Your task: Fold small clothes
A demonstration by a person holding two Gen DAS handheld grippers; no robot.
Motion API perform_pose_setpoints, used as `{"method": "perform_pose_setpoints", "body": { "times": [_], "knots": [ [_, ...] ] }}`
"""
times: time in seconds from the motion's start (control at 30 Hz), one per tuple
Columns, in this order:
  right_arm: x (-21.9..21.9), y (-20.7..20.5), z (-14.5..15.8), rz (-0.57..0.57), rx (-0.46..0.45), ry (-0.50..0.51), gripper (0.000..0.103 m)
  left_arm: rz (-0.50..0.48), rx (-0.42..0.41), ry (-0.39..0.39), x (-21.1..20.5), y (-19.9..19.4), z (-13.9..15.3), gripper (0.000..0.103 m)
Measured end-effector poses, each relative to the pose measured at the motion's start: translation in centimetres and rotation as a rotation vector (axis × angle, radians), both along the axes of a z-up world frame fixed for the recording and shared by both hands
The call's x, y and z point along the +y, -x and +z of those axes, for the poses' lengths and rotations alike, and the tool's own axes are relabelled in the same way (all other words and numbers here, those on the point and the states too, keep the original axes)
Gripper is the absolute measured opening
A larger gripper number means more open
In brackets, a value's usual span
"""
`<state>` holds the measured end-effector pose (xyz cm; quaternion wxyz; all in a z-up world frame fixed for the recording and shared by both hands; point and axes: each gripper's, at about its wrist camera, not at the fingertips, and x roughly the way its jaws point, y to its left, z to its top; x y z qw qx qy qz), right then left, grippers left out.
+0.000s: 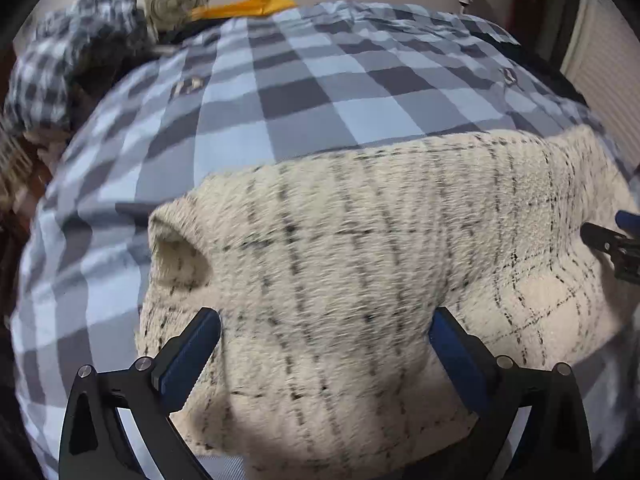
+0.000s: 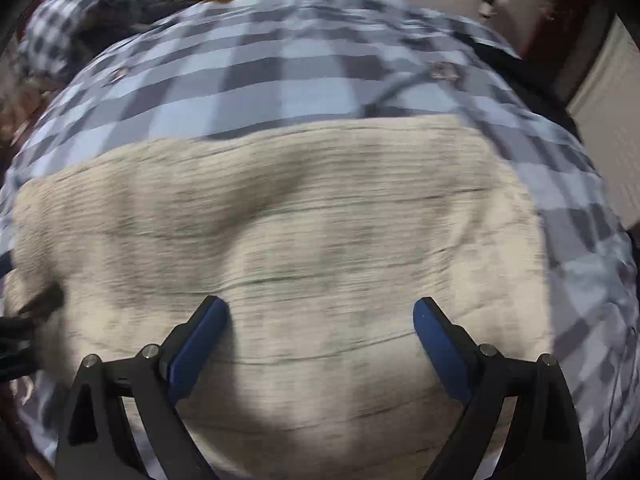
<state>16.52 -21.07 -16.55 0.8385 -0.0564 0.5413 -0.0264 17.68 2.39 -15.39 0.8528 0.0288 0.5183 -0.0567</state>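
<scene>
Sweater (image 1: 360,272) lies flat on the checked bedspread (image 1: 304,92), spread for folding; left gripper (image 1: 324,344) and right gripper (image 2: 320,332) hang over it, jaws wide apart, holding nothing, probably ready to pinch an edge.

The garment (image 1: 360,260) filling the lower centre of the frame is cream with thin black check lines. The bedcover (image 1: 300,92) across the upper half carries large checks of pale blue, mid grey and dark grey. An orange-yellow cloth (image 1: 256,4) lies at top centre. The fingers (image 1: 192,356) show blue pads on black frames.
</scene>
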Motion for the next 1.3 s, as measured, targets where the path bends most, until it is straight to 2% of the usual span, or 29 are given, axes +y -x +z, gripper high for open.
{"method": "perform_pose_setpoints", "body": {
  "times": [0.03, 0.17, 0.2, 0.23, 0.27, 0.3, 0.33, 0.37, 0.4, 0.43, 0.5, 0.53, 0.6, 0.63, 0.67, 0.73, 0.77, 0.8, 0.83, 0.93, 1.0, 1.1, 1.13, 1.17, 1.2, 1.23, 1.3],
  "knots": [
    [-0.8, 0.0, 0.2, -0.024, -0.006, 0.020, 0.092, 0.013, 0.016, 0.025, 0.8, -0.3, 0.0, 0.103],
    [-5.1, -0.2, 0.7, -0.200, -0.029, 0.294, 0.092, 0.068, 0.038, 0.029, 3.4, -0.6, 0.6, 0.103],
    [-6.5, -0.4, 0.6, -0.236, -0.006, 0.283, 0.092, 0.084, 0.038, 0.020, 4.0, -0.7, 0.9, 0.103],
    [-8.2, -0.5, 0.5, -0.274, 0.023, 0.224, 0.092, 0.118, 0.033, -0.007, 4.8, -0.7, 1.4, 0.103],
    [-9.8, -0.4, 0.5, -0.318, 0.038, 0.157, 0.092, 0.146, 0.025, -0.039, 5.3, -0.8, 1.8, 0.103],
    [-10.7, -0.3, 0.8, -0.347, 0.038, 0.105, 0.092, 0.202, 0.004, -0.120, 5.9, -0.8, 2.5, 0.103],
    [-10.9, -0.1, 1.1, -0.361, 0.032, 0.088, 0.092, 0.293, -0.044, -0.277, 6.6, -0.7, 3.5, 0.103],
    [-10.5, 0.2, 1.9, -0.369, 0.007, 0.114, 0.092, 0.330, -0.090, -0.336, 7.0, -0.6, 4.4, 0.103],
    [-9.6, 0.4, 2.9, -0.361, -0.035, 0.163, 0.092, 0.343, -0.143, -0.336, 7.2, -0.4, 5.3, 0.103],
    [-8.5, 0.6, 4.0, -0.337, -0.086, 0.194, 0.092, 0.336, -0.210, -0.245, 7.4, -0.2, 6.5, 0.103],
    [-5.2, 1.1, 6.8, -0.239, -0.246, 0.188, 0.094, 0.294, -0.258, -0.064, 7.0, -0.5, 7.2, 0.103],
    [-3.8, 1.1, 7.7, -0.194, -0.292, 0.163, 0.094, 0.229, -0.269, 0.083, 6.2, -1.0, 6.9, 0.103],
    [-0.5, 0.6, 8.3, -0.034, -0.327, 0.062, 0.094, 0.115, -0.212, 0.241, 4.5, -2.4, 5.5, 0.103],
    [1.1, 0.1, 7.9, 0.057, -0.306, 0.013, 0.094, 0.049, -0.159, 0.281, 3.2, -3.4, 3.9, 0.103],
    [2.9, -0.5, 7.2, 0.139, -0.265, -0.019, 0.094, 0.028, -0.130, 0.253, 2.4, -3.9, 2.7, 0.103],
    [4.9, -1.3, 5.3, 0.229, -0.194, -0.032, 0.094, 0.030, -0.087, 0.105, 1.7, -4.7, -0.1, 0.103],
    [5.4, -1.7, 4.0, 0.243, -0.150, -0.002, 0.094, 0.026, -0.076, 0.126, 2.2, -4.8, -0.7, 0.103],
    [5.0, -2.1, 3.0, 0.236, -0.119, 0.013, 0.094, 0.041, -0.071, 0.194, 3.5, -4.8, -1.1, 0.103],
    [4.0, -2.4, 2.2, 0.211, -0.086, 0.003, 0.095, 0.058, -0.061, 0.222, 4.3, -4.8, -1.1, 0.103],
    [-1.7, -3.6, 2.0, 0.075, -0.045, -0.149, 0.095, 0.085, -0.007, 0.288, 6.3, -5.3, -0.6, 0.103],
    [-5.5, -4.2, 2.6, -0.053, -0.054, -0.170, 0.095, 0.141, -0.038, 0.224, 7.6, -5.3, 0.1, 0.103],
    [-9.3, -4.0, 2.4, -0.233, -0.049, -0.029, 0.097, 0.354, -0.075, 0.052, 11.7, -5.3, 1.1, 0.103],
    [-10.4, -3.8, 2.2, -0.264, -0.037, -0.039, 0.097, 0.450, -0.068, -0.030, 13.5, -4.9, 1.4, 0.103],
    [-11.2, -3.3, 2.2, -0.290, -0.022, -0.089, 0.097, 0.513, -0.063, -0.067, 15.0, -4.5, 1.7, 0.103],
    [-11.5, -2.8, 2.7, -0.318, -0.017, -0.098, 0.097, 0.551, -0.066, -0.068, 16.1, -4.0, 2.1, 0.103],
    [-11.2, -2.4, 3.9, -0.352, -0.030, -0.048, 0.097, 0.581, -0.081, -0.032, 16.9, -3.2, 2.8, 0.103],
    [-9.2, -1.5, 6.4, -0.347, -0.112, 0.034, 0.098, 0.556, -0.101, 0.052, 16.5, -2.3, 3.5, 0.103]
  ]
}}
